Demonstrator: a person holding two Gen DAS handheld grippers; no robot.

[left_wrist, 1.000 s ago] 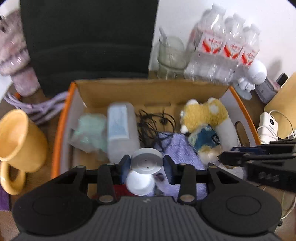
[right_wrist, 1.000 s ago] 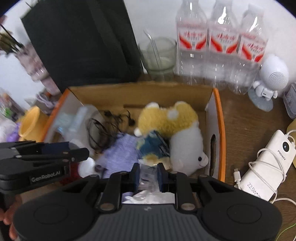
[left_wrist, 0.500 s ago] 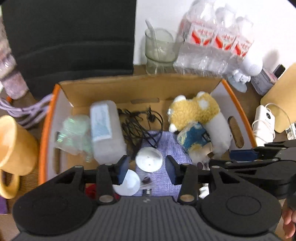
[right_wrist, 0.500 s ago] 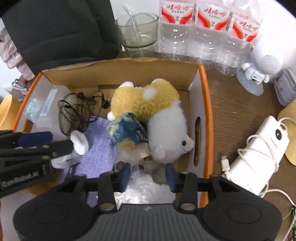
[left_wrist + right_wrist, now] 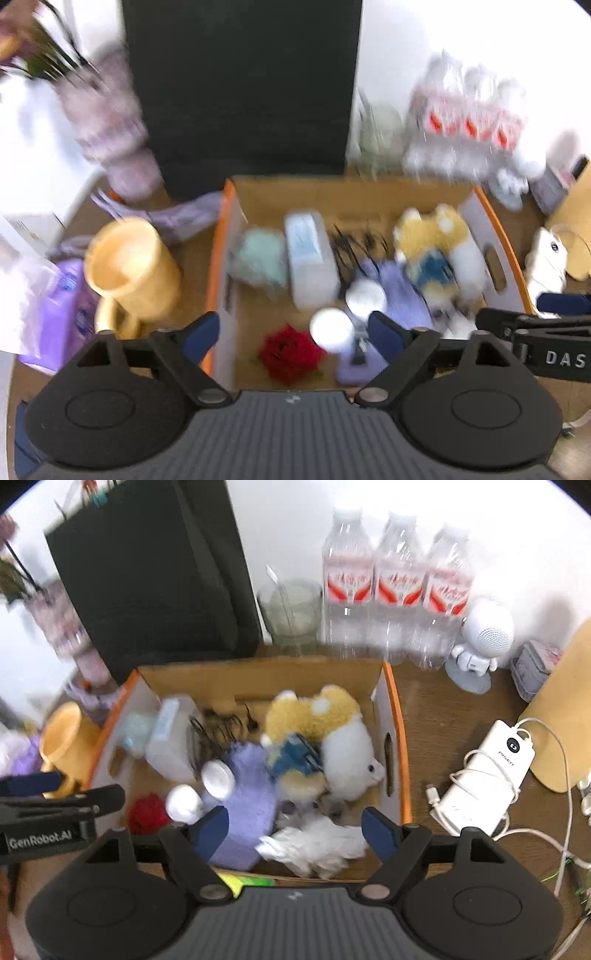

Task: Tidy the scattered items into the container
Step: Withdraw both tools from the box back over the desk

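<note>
Both grippers rose, jaws opening (empty) above cardboard box [image 5: 397, 746].

Left gripper [image 5: 291, 330] jaws opening, white spool [image 5: 347, 314] dropped into box [image 5: 369, 192], right gripper [image 5: 295, 829] jaws opening, white wrapper [image 5: 317, 843] released, both lifted.

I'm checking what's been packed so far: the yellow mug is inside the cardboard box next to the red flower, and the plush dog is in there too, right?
Not quite. The yellow mug stands on the table outside the cardboard box, beside its left wall, as the left wrist view shows. The red flower and the plush dog are indeed in the box.
</note>
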